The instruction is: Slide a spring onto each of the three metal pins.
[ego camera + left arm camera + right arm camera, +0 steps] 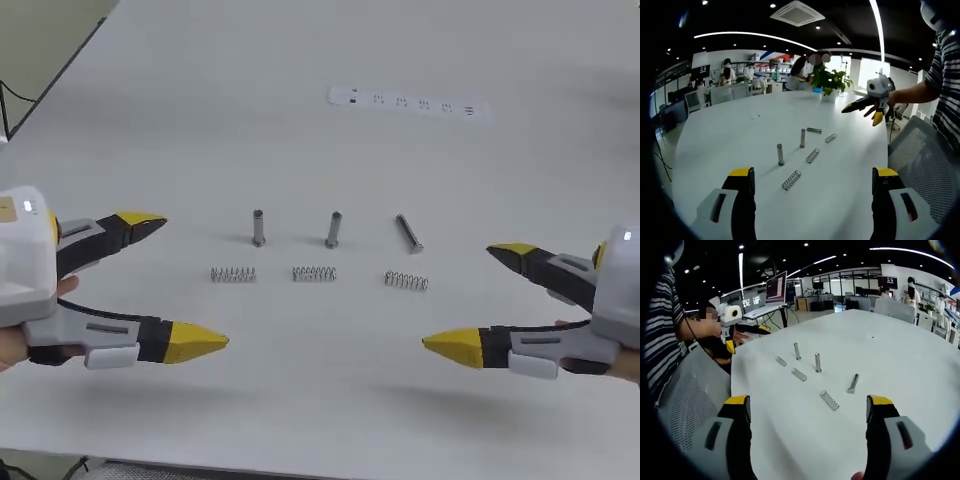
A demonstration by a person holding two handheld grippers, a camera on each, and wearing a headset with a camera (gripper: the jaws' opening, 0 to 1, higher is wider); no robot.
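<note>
Three metal pins sit mid-table: the left pin (258, 227) and middle pin (333, 229) stand upright, the right pin (408, 233) lies on its side. In front of each lies a loose spring: left spring (233, 274), middle spring (314, 273), right spring (406, 281). My left gripper (185, 283) hovers open at the left, apart from everything, its yellow-tipped jaws wide. My right gripper (472, 297) hovers open at the right, also holding nothing. The left gripper view shows the pins (780, 154) and a spring (791, 180) ahead; the right gripper view shows the lying pin (853, 383) and nearest spring (829, 400).
A white power strip (408, 103) lies flat at the back of the white table (320, 400). A grey mesh chair (925, 160) stands by the table's side. A potted plant (830, 82) sits at the table's far end, with people and desks beyond.
</note>
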